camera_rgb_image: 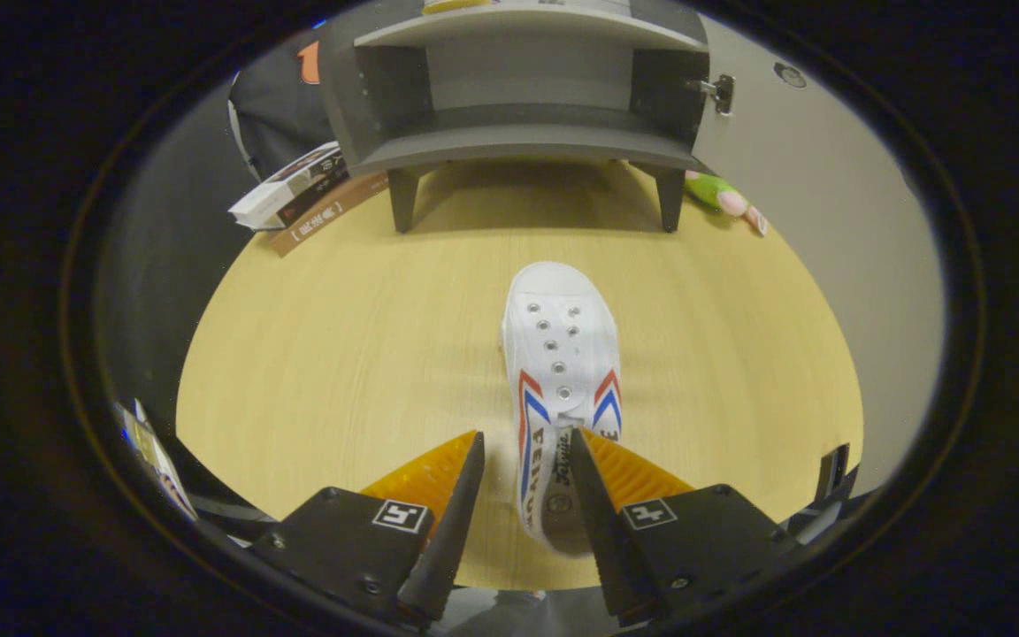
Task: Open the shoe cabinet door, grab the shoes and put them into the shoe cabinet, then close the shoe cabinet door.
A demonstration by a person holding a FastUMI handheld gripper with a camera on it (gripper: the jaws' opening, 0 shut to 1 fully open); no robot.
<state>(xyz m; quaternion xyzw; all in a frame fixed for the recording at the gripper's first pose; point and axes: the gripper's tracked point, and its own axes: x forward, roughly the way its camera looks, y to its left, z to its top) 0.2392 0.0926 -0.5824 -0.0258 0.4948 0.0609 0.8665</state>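
Gripper (523,456): fingers spread fairly wide, heel end of the shoe between them; right finger touching or just beside the shoe's side, left finger standing apart with bare tabletop in the gap; no grip from both sides.
Shoe (563,354): white canvas sneaker with red and blue stripes on the sides and metal eyelets, no laces visible; lying on the table, toe pointing away toward the cabinet, heel back between the fingers.
Shoe cabinet (523,88): grey, on short legs, well beyond the shoe's toe; interior showing, with a bottom shelf and another shelf above.
Cabinet door (819,177): swung open to the right of the cabinet, pale inner face turned this way, hinge at the cabinet's right edge.
Table (341,354): light wood grain, carrying shoe and cabinet.
Boxes (297,190): white and dark cartons lying left of the cabinet's left leg.
Toy (722,196): green and pink, on the table beside the cabinet's right leg, against the open door.
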